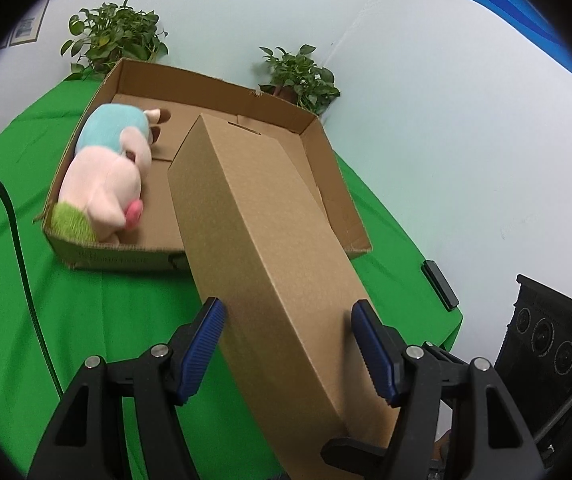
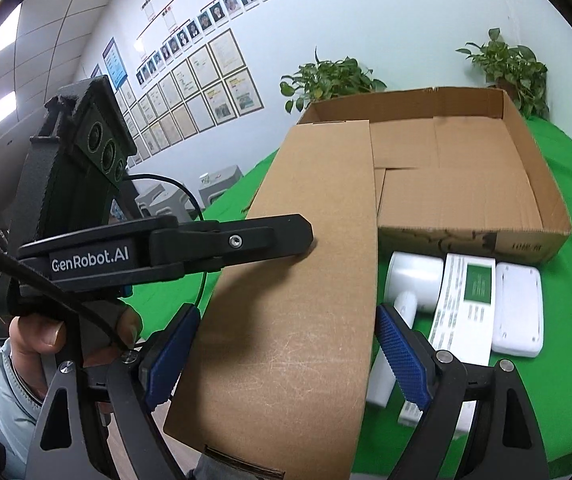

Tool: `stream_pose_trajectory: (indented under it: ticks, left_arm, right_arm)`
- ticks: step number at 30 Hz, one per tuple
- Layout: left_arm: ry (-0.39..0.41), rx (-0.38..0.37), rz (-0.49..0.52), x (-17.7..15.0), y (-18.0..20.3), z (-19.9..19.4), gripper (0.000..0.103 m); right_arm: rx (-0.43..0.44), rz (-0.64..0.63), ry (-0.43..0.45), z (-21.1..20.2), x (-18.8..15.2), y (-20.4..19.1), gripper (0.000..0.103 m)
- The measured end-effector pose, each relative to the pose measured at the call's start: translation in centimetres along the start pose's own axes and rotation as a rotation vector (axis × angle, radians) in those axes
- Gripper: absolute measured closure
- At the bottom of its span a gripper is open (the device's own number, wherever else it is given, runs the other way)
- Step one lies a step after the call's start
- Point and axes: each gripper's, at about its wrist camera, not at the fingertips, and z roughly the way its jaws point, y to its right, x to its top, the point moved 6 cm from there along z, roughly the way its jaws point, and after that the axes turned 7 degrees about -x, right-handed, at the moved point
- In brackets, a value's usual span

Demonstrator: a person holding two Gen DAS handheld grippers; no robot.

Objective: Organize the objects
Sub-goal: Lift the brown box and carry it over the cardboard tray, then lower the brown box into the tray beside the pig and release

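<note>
A long closed brown cardboard box (image 1: 262,232) is held tilted above the green table, its far end over the open cardboard tray (image 1: 325,152). My left gripper (image 1: 286,312) is shut on the long box's sides. My right gripper (image 2: 286,324) is shut on the same box (image 2: 305,280) near its other end; the left gripper's finger (image 2: 246,240) shows against the box there. A pink and blue plush pig (image 1: 106,168) lies in the left part of the tray. The tray (image 2: 525,168) looks bare in the right wrist view.
Several white items lie on the green cloth in front of the tray: a white roller-like device (image 2: 413,280), a white printed box (image 2: 461,308) and a white flat case (image 2: 519,308). Two potted plants (image 1: 301,76) stand behind the tray. A black bar (image 1: 439,284) lies at the table edge.
</note>
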Motion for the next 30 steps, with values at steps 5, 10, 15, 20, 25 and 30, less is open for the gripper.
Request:
stream_pose_trajectory:
  ticks: [5,10,15,20,25,30]
  left_arm:
    - [0.003,0.01,0.028,1.9,0.0,0.6,0.038]
    - [0.018,0.015,0.065,4.5,0.0,1.0,0.038]
    - [0.022,0.011,0.086,7.6,-0.7,2.0,0.038]
    - [0.029,0.01,0.112,10.6,-1.9,2.8,0.038]
    - [0.029,0.018,0.114,13.2,-3.8,3.8,0.037]
    - [0.024,0.046,0.12,15.2,-5.9,5.0,0.037]
  right_arm:
    - [-0.019,-0.005,0.014,0.7,1.7,0.2,0.016]
    - [-0.031,-0.007,0.037,1.4,3.8,0.5,0.016]
    - [-0.043,0.005,0.057,2.6,6.5,1.1,0.016]
    - [-0.061,0.014,0.078,4.3,9.2,1.8,0.016]
    - [-0.071,0.015,0.081,6.6,12.0,2.5,0.016]
    - [-0.063,0.022,0.068,9.8,14.3,3.0,0.016]
